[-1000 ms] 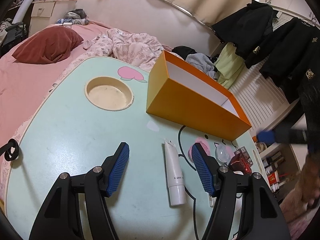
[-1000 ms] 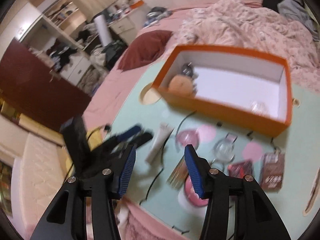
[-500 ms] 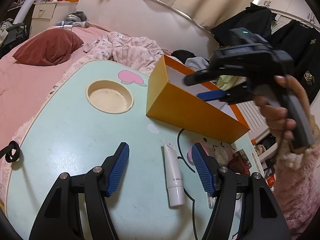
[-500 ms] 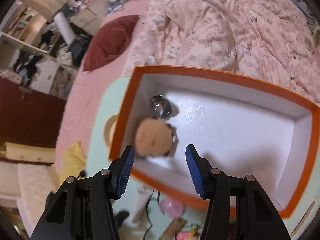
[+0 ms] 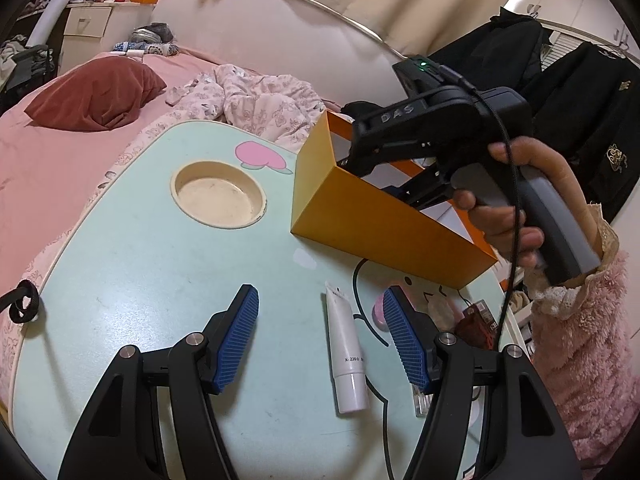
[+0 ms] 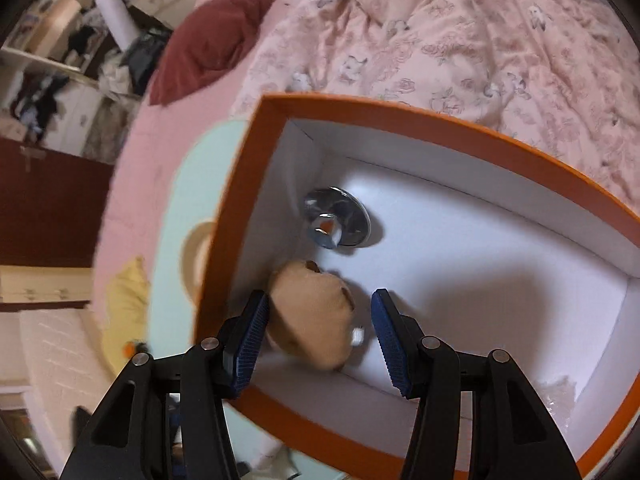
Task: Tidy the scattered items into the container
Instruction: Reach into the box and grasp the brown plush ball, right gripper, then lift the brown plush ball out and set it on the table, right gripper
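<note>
Right wrist alone shows box's (image 6: 256, 208) plush toy (image 6: 312, 320).

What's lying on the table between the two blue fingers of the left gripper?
A white tube lies on the mint-green table between the left gripper fingers, nearer the right one, cap toward the camera. The left wrist view shows it.

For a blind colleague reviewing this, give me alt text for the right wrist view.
The open right gripper points down into an orange box, over a tan plush toy lying beside a shiny metal piece.
</note>
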Available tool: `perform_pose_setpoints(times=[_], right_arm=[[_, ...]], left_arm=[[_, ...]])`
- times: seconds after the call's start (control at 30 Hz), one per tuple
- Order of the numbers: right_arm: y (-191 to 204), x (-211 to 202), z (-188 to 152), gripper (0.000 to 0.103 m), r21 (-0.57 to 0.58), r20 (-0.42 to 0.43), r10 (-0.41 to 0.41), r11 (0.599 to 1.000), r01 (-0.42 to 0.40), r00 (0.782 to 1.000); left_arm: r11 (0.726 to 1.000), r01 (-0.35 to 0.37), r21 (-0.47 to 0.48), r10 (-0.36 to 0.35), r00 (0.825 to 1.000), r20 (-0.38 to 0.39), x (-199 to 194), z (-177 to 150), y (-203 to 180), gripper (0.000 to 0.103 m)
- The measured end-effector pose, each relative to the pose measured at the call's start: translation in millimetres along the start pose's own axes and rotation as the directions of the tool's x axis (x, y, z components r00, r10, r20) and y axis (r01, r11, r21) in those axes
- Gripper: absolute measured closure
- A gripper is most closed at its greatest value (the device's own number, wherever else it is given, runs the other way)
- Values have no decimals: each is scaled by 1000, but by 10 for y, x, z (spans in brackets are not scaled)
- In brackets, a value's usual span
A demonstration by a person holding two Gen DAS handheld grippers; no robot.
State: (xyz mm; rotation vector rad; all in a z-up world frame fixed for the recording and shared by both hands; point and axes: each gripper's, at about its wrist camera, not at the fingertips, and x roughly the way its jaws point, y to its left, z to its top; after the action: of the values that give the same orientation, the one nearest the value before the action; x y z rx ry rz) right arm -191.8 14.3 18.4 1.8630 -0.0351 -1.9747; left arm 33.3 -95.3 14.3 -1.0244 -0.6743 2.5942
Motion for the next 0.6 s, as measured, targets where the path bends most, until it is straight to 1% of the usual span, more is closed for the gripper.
perform_pose_setpoints(times=[0.03, 0.07, 0.2, 0.27, 0.33, 0.4, 0.5, 0.6], right_arm=[[6, -3, 1, 54, -3, 11, -17, 1000, 17, 1000], [9, -17, 2, 68, -12, 25, -29, 1000, 29, 999], [-32, -95, -35, 72, -28, 39, -24, 999, 25, 999], [-111, -153, -86, 73, -11, 45, -3, 1000, 4, 999], [-187, -296, -137, 74, 2, 98, 20, 1000, -20, 995], [-283, -548, -232, 74, 16, 184, 42, 999, -45, 982], [-399, -1004, -517, 74, 11, 315, 66, 997, -73, 947], [-427, -1307, -886, 74, -32, 389, 86, 996, -80, 917]], left_arm=[[1000, 0, 0, 0, 1000, 2, -1, -1, 1, 38], [1000, 0, -1, 0, 1000, 2, -1, -2, 4, 38], [1000, 3, -1, -3, 1000, -2, 1, -8, 8, 38], [1000, 4, -2, -4, 1000, -2, -1, -9, 9, 38], [1000, 5, -1, -5, 1000, -1, -1, -8, 9, 38], [1000, 6, 0, -6, 1000, -4, 0, -5, 12, 38], [1000, 13, 3, -13, 1000, -9, 0, 15, 11, 38], [1000, 12, 23, -12, 1000, -11, -12, 40, -24, 38]])
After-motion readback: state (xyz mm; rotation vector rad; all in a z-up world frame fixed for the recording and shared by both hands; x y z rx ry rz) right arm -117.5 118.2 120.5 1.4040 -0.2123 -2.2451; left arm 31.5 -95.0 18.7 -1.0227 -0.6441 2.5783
